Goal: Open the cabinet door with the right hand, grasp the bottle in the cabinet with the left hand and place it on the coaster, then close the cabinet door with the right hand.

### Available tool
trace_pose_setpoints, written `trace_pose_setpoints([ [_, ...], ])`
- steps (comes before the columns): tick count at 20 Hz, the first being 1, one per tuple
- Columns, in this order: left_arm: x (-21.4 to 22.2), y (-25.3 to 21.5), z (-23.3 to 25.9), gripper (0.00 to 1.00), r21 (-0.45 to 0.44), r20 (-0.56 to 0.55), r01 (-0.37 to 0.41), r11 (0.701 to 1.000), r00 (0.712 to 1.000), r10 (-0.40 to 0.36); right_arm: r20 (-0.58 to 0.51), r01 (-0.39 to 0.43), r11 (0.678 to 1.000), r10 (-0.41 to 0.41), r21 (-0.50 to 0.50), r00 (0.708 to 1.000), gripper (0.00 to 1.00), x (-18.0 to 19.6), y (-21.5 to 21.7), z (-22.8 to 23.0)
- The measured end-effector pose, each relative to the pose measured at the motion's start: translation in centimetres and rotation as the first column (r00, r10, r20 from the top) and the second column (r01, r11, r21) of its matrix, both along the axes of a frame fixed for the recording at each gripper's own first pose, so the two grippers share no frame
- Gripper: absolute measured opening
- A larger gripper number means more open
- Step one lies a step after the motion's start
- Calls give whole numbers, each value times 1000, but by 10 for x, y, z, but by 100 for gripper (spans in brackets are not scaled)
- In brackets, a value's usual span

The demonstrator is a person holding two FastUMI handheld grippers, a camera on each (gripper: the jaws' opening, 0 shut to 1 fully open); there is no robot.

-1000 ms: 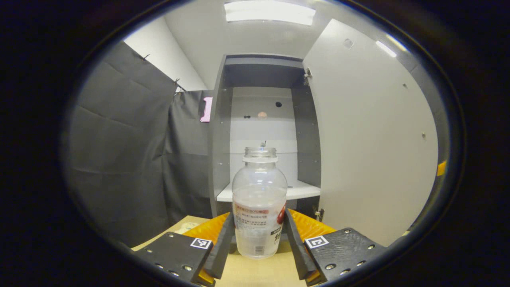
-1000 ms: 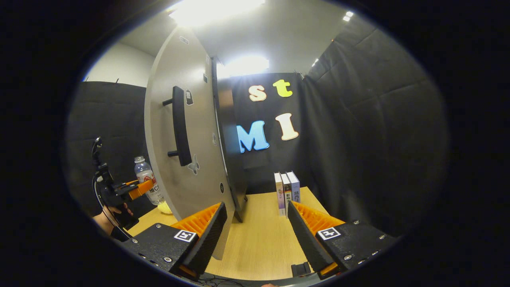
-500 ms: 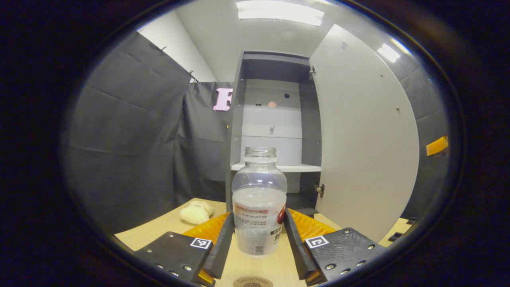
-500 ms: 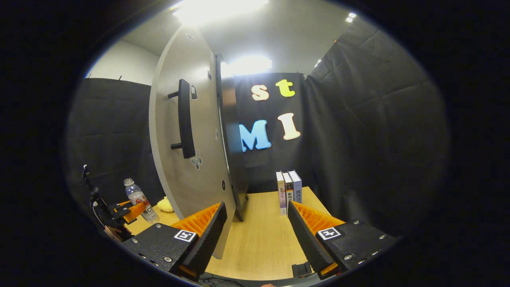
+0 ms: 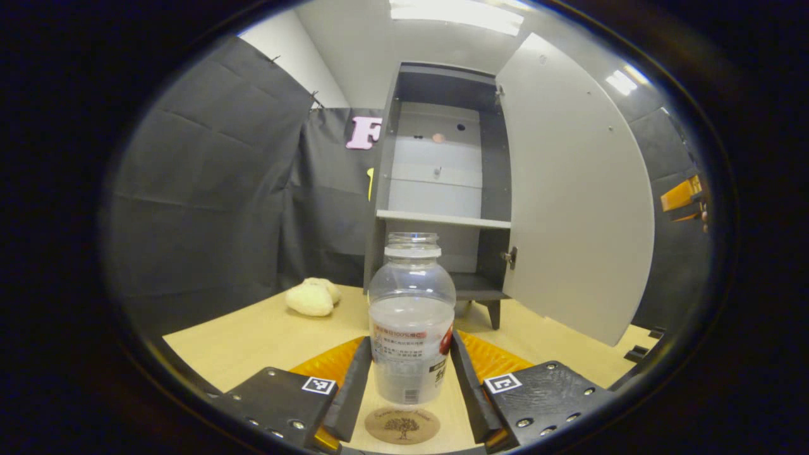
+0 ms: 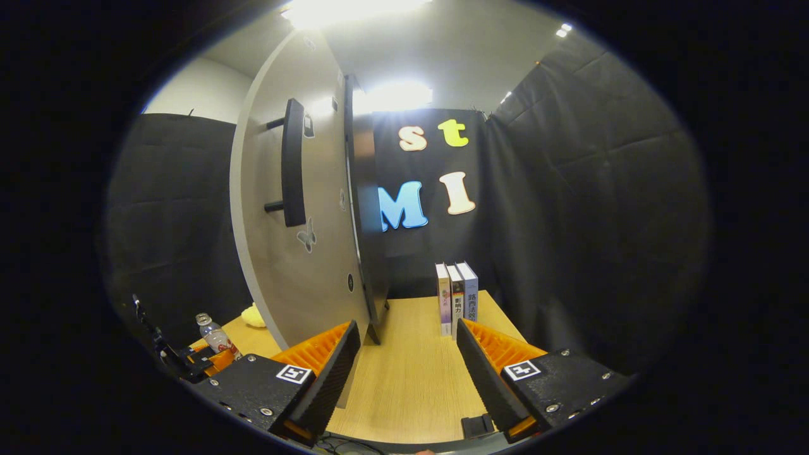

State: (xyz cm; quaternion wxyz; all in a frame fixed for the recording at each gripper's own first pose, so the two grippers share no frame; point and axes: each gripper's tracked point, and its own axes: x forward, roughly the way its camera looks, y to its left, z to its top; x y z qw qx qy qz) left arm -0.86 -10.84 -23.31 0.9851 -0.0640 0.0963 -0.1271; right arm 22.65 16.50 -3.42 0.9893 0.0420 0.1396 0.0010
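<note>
The left gripper (image 5: 411, 385) grasps the bottle (image 5: 411, 322) just above the coaster (image 5: 402, 425); the right gripper (image 6: 407, 366) hangs released beside the cabinet door (image 6: 287, 208).

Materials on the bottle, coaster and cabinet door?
Bottle: clear plastic, likely; see-through wall, printed label band.
Coaster: looks like wood or cork; matte tan disc with a dark tree print.
Cabinet door: probably laminated board; flat, matte light grey, with a dark bar handle outside.
</note>
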Motion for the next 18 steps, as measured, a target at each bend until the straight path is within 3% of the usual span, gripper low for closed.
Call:
trace_pose_setpoints([
  [15,-27,-6,-61,71,42,-47,11,999,999,-9,-46,-47,997,44,-65,998,95,5,23,-14],
  [16,-27,-6,-63,76,60,-53,12,998,999,-9,-40,-40,996,37,-76,999,95,6,21,-12],
  [17,-28,-6,-64,72,79,-65,9,997,998,-4,-30,-37,996,34,-85,999,95,7,19,-8],
  [18,-27,-7,-64,82,91,-76,8,996,997,-1,-21,-35,996,33,-88,999,95,8,18,-5],
])
